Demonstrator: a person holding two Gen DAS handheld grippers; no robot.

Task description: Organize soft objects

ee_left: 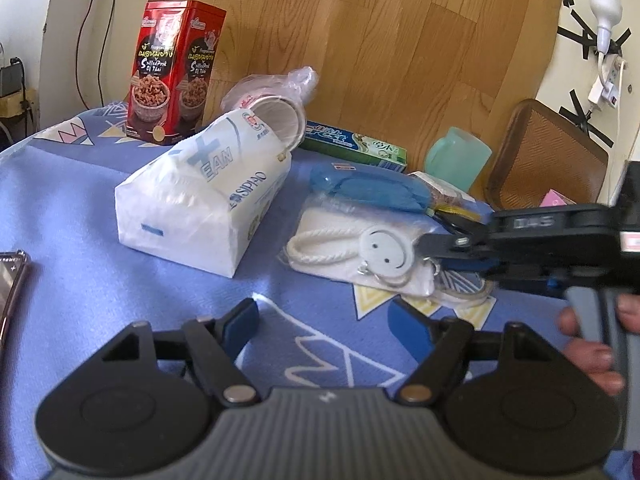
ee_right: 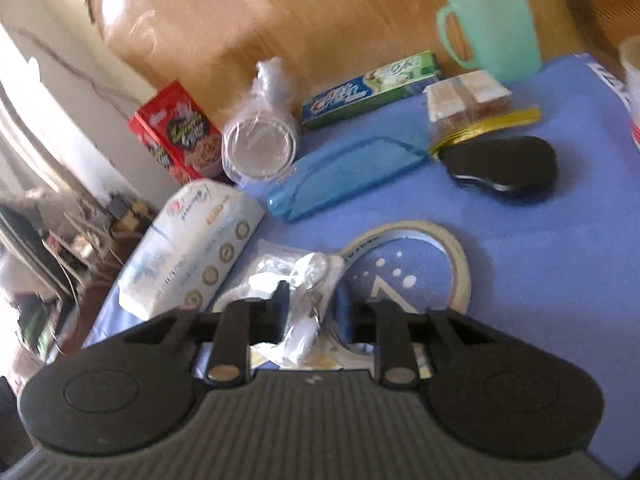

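A white tissue pack [ee_left: 200, 208] lies on the blue cloth; it also shows in the right wrist view [ee_right: 188, 256]. A white pouch in clear plastic [ee_left: 352, 248], with a cord and a smiley disc, lies to its right. My right gripper [ee_left: 430, 254] comes in from the right and has its fingers around the pouch's edge; in its own view [ee_right: 310, 312] the fingers stand close on either side of the crumpled white plastic [ee_right: 300, 320]. My left gripper [ee_left: 324, 320] is open and empty above bare cloth.
A red tin [ee_left: 172, 72], a bagged cup [ee_left: 276, 116], a toothpaste box [ee_left: 356, 144], a blue case [ee_left: 368, 188], a green mug [ee_left: 456, 156] and a snack pack [ee_right: 468, 96] stand behind. A black case [ee_right: 504, 168] and a tape ring [ee_right: 436, 248] lie right. A phone [ee_left: 10, 284] lies left.
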